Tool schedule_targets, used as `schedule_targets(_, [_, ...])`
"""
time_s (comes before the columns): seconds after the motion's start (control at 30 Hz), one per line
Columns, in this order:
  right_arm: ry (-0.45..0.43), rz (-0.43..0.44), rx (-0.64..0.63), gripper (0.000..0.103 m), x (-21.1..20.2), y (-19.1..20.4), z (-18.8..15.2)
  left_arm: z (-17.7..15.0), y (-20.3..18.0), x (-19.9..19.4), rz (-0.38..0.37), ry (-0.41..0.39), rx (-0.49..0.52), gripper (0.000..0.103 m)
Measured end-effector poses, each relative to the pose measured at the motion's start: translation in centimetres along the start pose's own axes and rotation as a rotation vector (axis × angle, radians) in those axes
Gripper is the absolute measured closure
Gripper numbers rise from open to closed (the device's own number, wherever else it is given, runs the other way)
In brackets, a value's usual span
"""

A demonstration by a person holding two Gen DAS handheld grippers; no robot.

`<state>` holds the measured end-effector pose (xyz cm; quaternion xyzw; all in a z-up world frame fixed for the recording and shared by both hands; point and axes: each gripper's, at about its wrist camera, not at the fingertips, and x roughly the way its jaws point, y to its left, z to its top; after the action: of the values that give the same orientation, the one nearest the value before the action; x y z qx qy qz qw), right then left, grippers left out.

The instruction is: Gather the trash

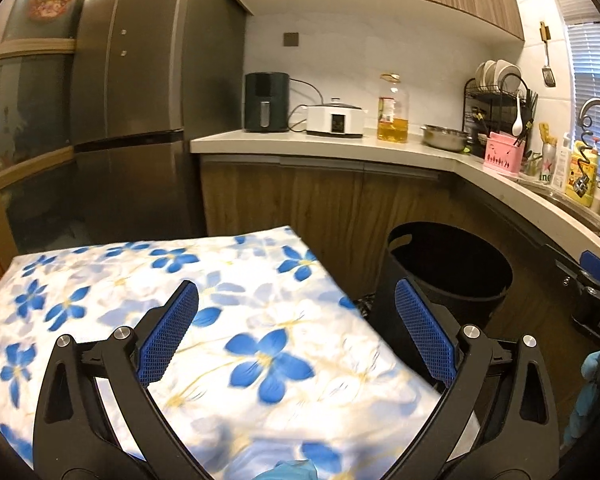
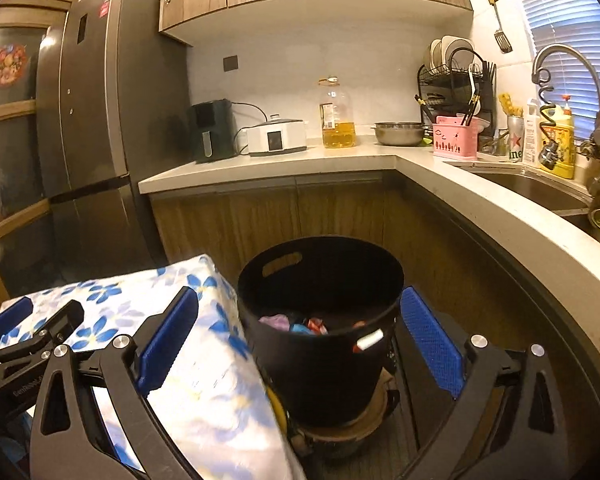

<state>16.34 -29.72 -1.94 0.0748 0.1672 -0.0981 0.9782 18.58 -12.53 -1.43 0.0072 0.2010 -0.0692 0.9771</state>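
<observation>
**Both tongs wide open beside the trash bucket**

The right wrist view looks down into the black bucket, which sits just ahead between the spread fingers of the right gripper. Only here do its contents show: crumpled wrappers in pink, blue and red at the bottom, and a small white-and-red piece on the near rim. The left wrist view shows the same bucket ahead and to the right of the left gripper, its inside dark.

Both grippers stand fully open and hold nothing. The left one hangs over the flowered tablecloth, which lies bare under its fingers.

Readable writing is scant: "ine" on a green-and-white can by the sink, and "DAS" on the right gripper's body at the left view's edge. The oil bottle label is too small to read.
</observation>
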Motion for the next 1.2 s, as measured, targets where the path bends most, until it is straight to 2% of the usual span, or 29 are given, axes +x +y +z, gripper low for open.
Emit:
schedule_targets(0.3, [0.007, 0.001, -0.023, 0.006, -5.7, 2.8, -1.6, -1.6, 3.5, -6.1, 0.034, -0.024, -0.025, 0.006])
schedule_targets(0.6, [0.009, 0.009, -0.063, 0.006, -10.3, 5.0, -3.9, -3.5, 5.3, -11.1, 0.062, -0.045, -0.026, 0.006])
schedule_targets(0.93, [0.007, 0.033, -0.081, 0.006, -13.0, 6.6, -5.2, -4.9, 6.6, -14.3, 0.080, -0.058, -0.033, 0.006])
schedule_targets(1.2, [-0.002, 0.036, -0.086, 0.006, -13.7, 7.0, -5.3, -5.1, 7.2, -15.0, 0.081, -0.061, -0.047, 0.006])
